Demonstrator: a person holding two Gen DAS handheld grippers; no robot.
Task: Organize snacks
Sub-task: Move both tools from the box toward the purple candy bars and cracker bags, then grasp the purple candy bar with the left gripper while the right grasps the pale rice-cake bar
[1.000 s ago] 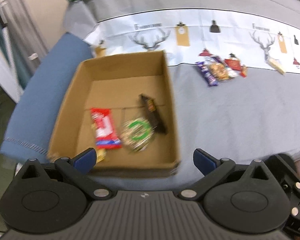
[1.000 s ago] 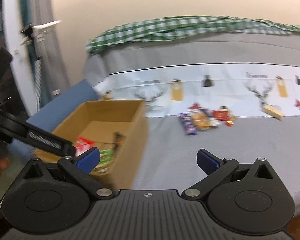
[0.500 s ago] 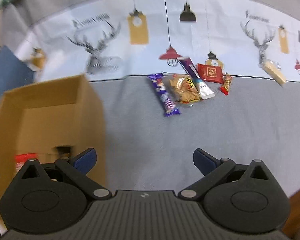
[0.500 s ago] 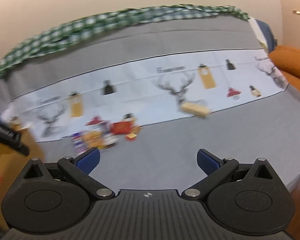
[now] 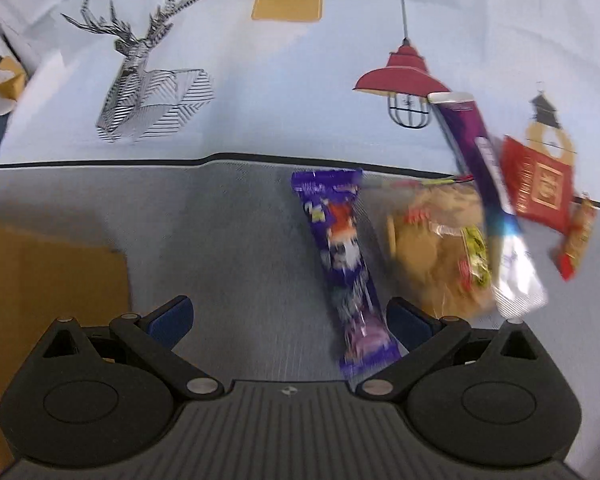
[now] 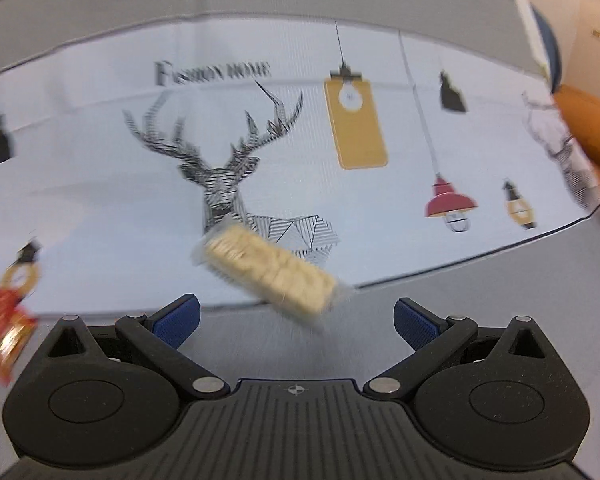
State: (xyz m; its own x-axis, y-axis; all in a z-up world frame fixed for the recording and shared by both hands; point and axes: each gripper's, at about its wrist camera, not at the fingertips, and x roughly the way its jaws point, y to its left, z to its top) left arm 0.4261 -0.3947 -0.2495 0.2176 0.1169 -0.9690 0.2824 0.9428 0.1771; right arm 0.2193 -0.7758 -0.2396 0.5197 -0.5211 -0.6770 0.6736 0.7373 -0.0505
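My left gripper (image 5: 288, 318) is open and empty, low over the grey cloth. A purple snack bar (image 5: 342, 256) lies just inside its right finger (image 5: 408, 320). Beside it lie a tan cookie pack (image 5: 436, 248), a long purple-and-white wrapper (image 5: 488, 200), a red packet (image 5: 536, 184) and a small red-gold candy (image 5: 576, 240). The cardboard box (image 5: 52, 272) shows at the left edge. My right gripper (image 6: 296, 316) is open and empty, close to a pale wafer bar (image 6: 270, 270) lying between and just ahead of its fingers.
The snacks lie on a grey and white cloth printed with deer and lamps (image 6: 236, 176). An orange seat (image 6: 592, 132) is at the far right. A red packet and gold candy (image 6: 4, 320) show at the right wrist view's left edge.
Both grippers have moved forward and down, from over the box towards the snacks. The left now reaches the purple bar; the right has swung right to the wafer bar. Both stayed open.
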